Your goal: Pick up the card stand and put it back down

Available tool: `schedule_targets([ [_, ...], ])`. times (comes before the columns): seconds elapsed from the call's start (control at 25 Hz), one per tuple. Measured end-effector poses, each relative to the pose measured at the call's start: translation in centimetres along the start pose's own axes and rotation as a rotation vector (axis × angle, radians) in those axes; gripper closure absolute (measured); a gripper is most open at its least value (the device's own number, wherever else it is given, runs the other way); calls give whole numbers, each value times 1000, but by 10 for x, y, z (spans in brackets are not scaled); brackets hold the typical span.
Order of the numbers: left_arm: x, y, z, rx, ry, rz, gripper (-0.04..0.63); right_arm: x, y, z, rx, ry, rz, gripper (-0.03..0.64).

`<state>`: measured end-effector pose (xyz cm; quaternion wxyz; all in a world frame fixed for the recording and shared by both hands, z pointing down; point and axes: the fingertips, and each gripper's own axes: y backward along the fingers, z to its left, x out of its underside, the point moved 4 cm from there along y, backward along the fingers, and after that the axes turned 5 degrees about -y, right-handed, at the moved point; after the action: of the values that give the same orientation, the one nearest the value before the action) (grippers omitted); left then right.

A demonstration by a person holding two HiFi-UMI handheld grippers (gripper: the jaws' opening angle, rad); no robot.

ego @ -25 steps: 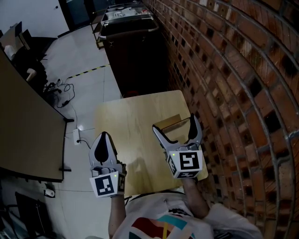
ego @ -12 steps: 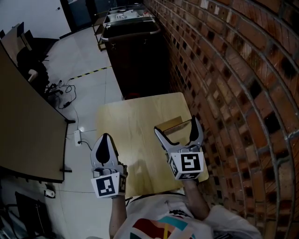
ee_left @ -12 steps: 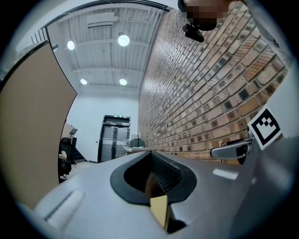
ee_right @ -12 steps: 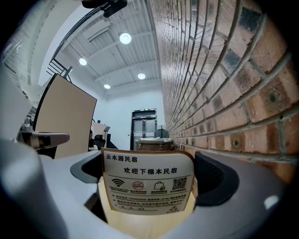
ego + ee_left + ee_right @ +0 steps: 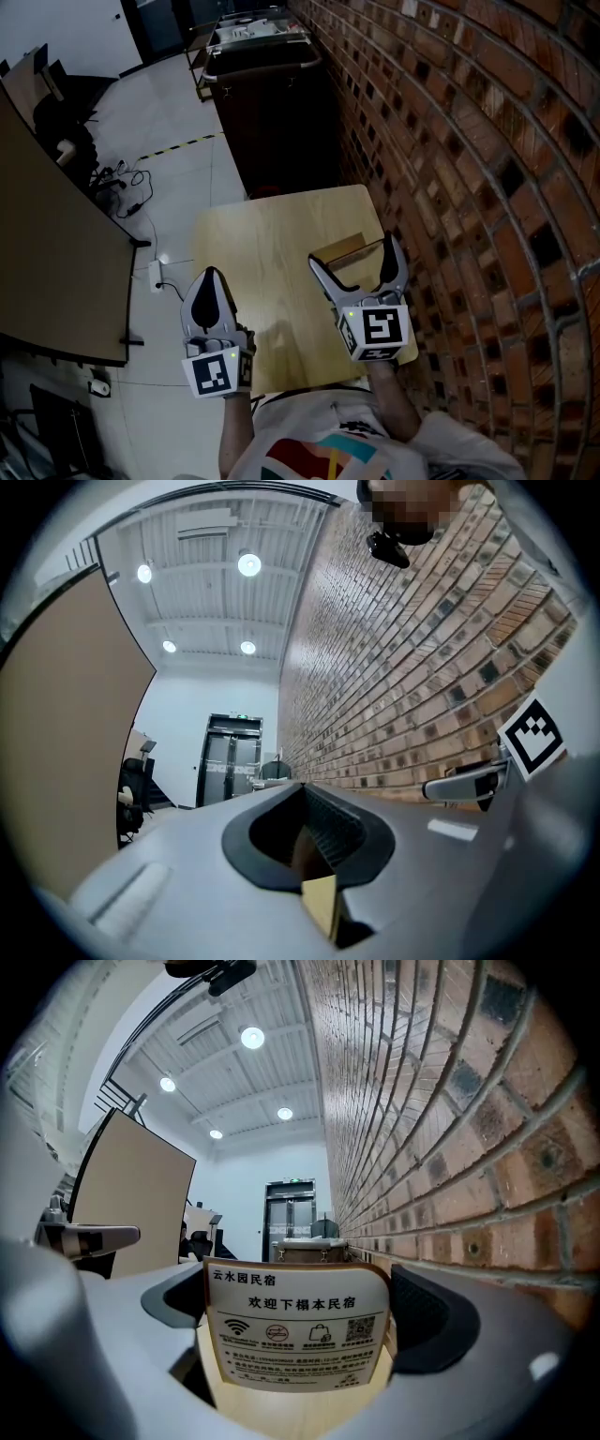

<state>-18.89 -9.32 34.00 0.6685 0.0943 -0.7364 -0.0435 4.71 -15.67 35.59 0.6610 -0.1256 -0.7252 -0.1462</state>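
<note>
Two tools were in your hands over a small wooden bench (image 5: 258, 239), and only one had anything between its jaws. Your right tool (image 5: 352, 251) was spread wide, one jaw on each side of the card stand (image 5: 339, 249). In the right gripper view, the card stand (image 5: 298, 1330) stood upright between the jaws of the right tool (image 5: 300, 1293), with its printed face turned toward the camera. Its edges came close to both pads. You could not tell from either view whether the pads actually touched it. The stand sat on the bench directly ahead of the tool's marker cube, near the bench edge closest to the brick wall (image 5: 450, 141), which ran along the tool's right side.

Your left tool (image 5: 210, 281) had its jaws brought together and held nothing. It hung at the bench's near left edge, well apart from the stand and off to the left of your right tool. In the left gripper view, the jaws of the left tool (image 5: 302, 794) met at the tips. Only a sliver of the wooden bench (image 5: 322, 902) showed through the gap behind them.
</note>
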Motion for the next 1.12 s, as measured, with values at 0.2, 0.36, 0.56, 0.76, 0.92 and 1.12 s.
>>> schedule_targets([
  [0.2, 0, -1, -1, -3, -1, 10, 595, -2, 1, -1, 1, 0, -4, 41],
  [0.36, 1, -2, -1, -4, 5, 12, 595, -2, 0, -2, 0, 4, -7, 41],
  [0.56, 4, -5, -4, 4, 4, 28, 595, 2, -3, -5, 5, -7, 1, 41],
  [0.76, 7, -8, -3, 0, 8, 34, 595, 19, -28, -14, 3, -47, 28, 41],
  [0.92, 13, -8, 0, -11, 5, 60, 595, 43, -65, -23, 16, -11, 77, 41],
  [1.12, 22, -8, 13, -47, 20, 79, 595, 87, -108, -40, 50, -36, 150, 41],
])
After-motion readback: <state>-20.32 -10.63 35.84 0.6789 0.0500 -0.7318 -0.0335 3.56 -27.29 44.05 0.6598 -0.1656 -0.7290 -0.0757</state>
